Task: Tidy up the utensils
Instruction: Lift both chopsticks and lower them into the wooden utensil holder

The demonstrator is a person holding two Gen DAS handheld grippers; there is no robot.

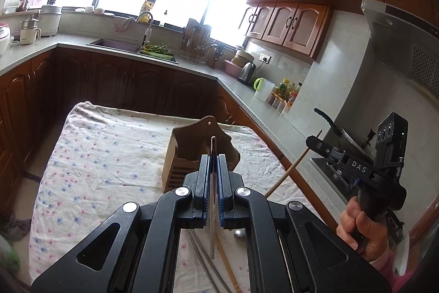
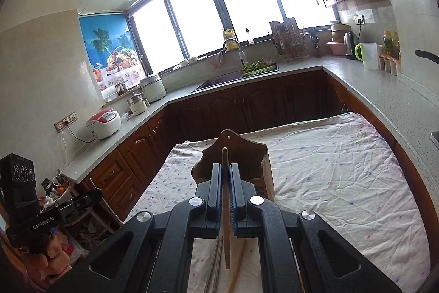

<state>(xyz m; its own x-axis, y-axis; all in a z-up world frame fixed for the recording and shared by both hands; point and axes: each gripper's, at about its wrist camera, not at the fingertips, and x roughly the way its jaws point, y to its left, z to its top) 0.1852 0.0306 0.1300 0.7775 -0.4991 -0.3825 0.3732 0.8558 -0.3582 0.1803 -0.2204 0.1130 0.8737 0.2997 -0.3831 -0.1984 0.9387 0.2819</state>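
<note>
The left gripper (image 1: 213, 169) is clenched on a thin metal utensil handle (image 1: 213, 153), seen edge-on, which runs between the blue pads and pokes out past the fingertips. The right gripper (image 2: 225, 177) is likewise clamped on a wooden chopstick (image 2: 226, 210) that stands upright between its pads; from the left wrist view the same stick (image 1: 293, 164) slants down below the right gripper (image 1: 315, 142), which the person's right hand (image 1: 362, 227) grips by its handle. Nearest, beneath each gripper's body, loose utensils lie on the floral cloth (image 2: 329, 169): a pair of metal chopsticks (image 1: 203, 257), a wooden chopstick (image 1: 226, 262) and what looks like a spoon bowl (image 1: 238, 232). Just beyond both sets of fingertips stands the wooden utensil holder (image 1: 186, 153), its scalloped back board with a hanging hole rising behind the slatted box; the held pieces line up with it, though whether their tips are over the opening cannot be told. Farther off, the grey countertop (image 2: 370, 89) wraps around the room, with the sink (image 2: 219, 80), a dish rack (image 2: 288, 43), a kettle (image 2: 349, 41) and a rice cooker (image 2: 104, 124) below the bright windows.
</note>
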